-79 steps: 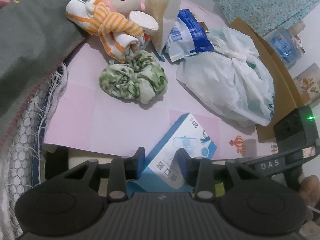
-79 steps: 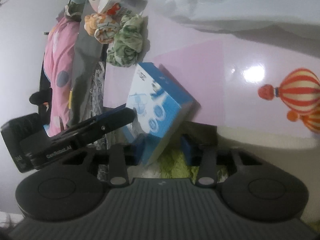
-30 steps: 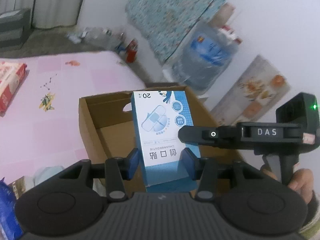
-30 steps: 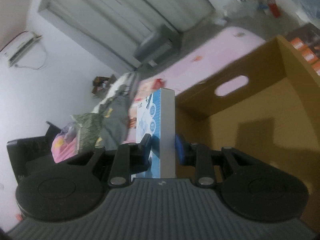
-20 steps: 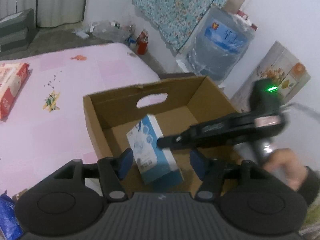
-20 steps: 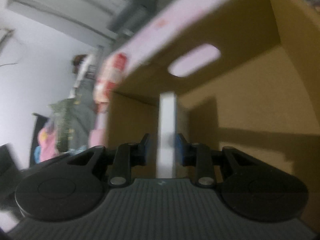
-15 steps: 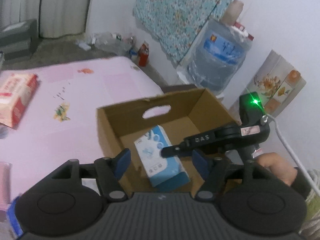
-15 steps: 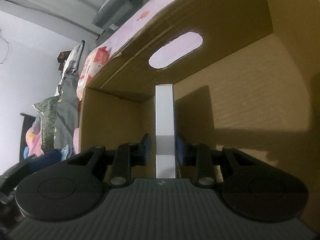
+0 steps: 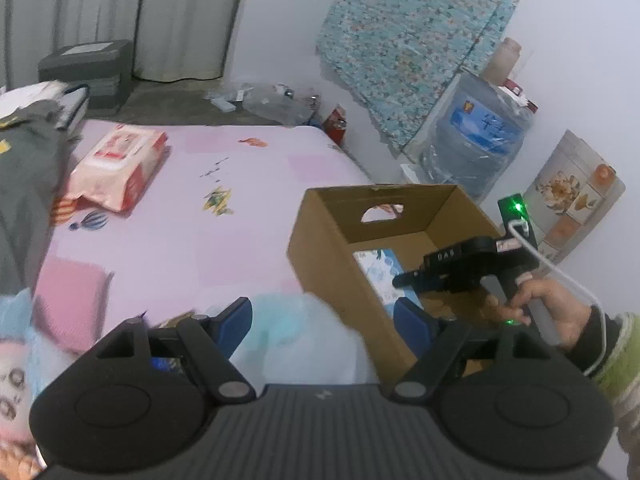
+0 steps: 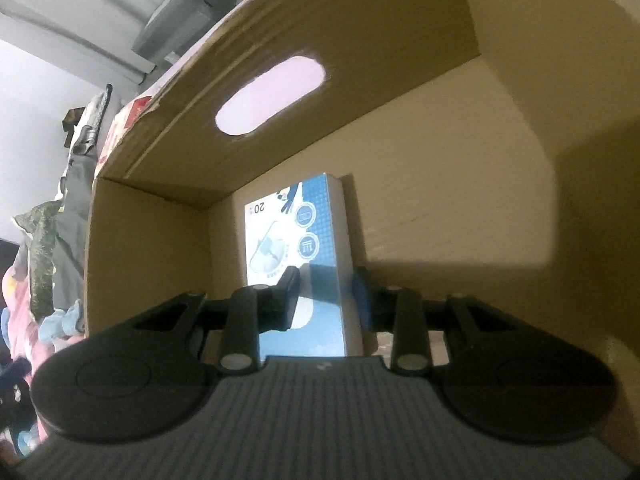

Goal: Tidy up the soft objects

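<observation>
One blue box [image 10: 298,256] is seen lying in one cardboard box [image 9: 320,240] at the bed's [image 9: 224,240] edge, between the opening right hand-held gripper [image 10: 326,286], while the left hand-held gripper [image 9: 322,320] is opened, empty.

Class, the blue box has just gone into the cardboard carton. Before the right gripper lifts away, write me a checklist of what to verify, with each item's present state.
1. Blue box inside the cardboard carton: ok.
2. Right gripper letting go: its jaws are opening, with the box between them and a gap on the right side. Contact on the left side: cannot tell.
3. Box resting on the carton floor: cannot tell, its lower end is hidden behind the gripper.
4. Left gripper clear of the carton opening: ok, open and empty, on the near side.
5. Carton upright on the pink sheet: ok.
</observation>
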Tool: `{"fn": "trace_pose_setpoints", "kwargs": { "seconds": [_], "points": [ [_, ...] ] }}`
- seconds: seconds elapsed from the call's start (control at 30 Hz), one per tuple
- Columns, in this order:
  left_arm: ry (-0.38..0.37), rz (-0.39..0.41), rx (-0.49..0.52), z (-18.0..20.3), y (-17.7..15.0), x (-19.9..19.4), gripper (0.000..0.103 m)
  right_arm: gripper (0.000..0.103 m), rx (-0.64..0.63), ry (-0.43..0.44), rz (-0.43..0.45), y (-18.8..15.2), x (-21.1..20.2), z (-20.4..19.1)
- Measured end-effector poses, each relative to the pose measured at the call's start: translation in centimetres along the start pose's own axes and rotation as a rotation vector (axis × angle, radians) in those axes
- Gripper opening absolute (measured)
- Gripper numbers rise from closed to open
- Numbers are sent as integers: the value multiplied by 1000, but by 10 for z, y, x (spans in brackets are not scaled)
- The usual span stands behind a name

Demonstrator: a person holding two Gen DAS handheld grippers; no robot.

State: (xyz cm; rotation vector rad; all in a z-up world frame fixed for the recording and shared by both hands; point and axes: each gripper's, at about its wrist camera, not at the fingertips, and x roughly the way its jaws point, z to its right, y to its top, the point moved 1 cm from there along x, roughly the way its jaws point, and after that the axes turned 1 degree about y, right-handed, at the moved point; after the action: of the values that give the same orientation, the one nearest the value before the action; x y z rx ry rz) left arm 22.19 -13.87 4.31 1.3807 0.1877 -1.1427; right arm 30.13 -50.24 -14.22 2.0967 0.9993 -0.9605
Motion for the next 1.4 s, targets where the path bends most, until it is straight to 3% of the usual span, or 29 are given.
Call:
{"fn": "trace_pose_setpoints", "kwargs": {
  "seconds": [0.33, 0.7, 0.8, 0.87, 1.17, 1.4],
  "points": [
    [62, 13, -26, -17, -35, -22, 79, 28, -48, 8, 5, -5, 35, -53],
    [109, 42, -94, -41, -61, -41, 79, 30, -117, -13, 57, -5, 46, -83],
    [133, 78, -115, -48, -68, -51, 79, 32, -168, -49, 87, -7, 26, -72],
    [150, 98, -130, -53, -71, -59, 79, 41, -196, -64, 112, -18, -1, -59],
    [240, 207, -190, -79, -95, -107, 84, 52, -307, -91, 267, -26, -71, -88],
    [309, 258, -208, -93, -117, -131, 87, 56, -405, 19, 318, -52, -120, -143]
  ]
}}
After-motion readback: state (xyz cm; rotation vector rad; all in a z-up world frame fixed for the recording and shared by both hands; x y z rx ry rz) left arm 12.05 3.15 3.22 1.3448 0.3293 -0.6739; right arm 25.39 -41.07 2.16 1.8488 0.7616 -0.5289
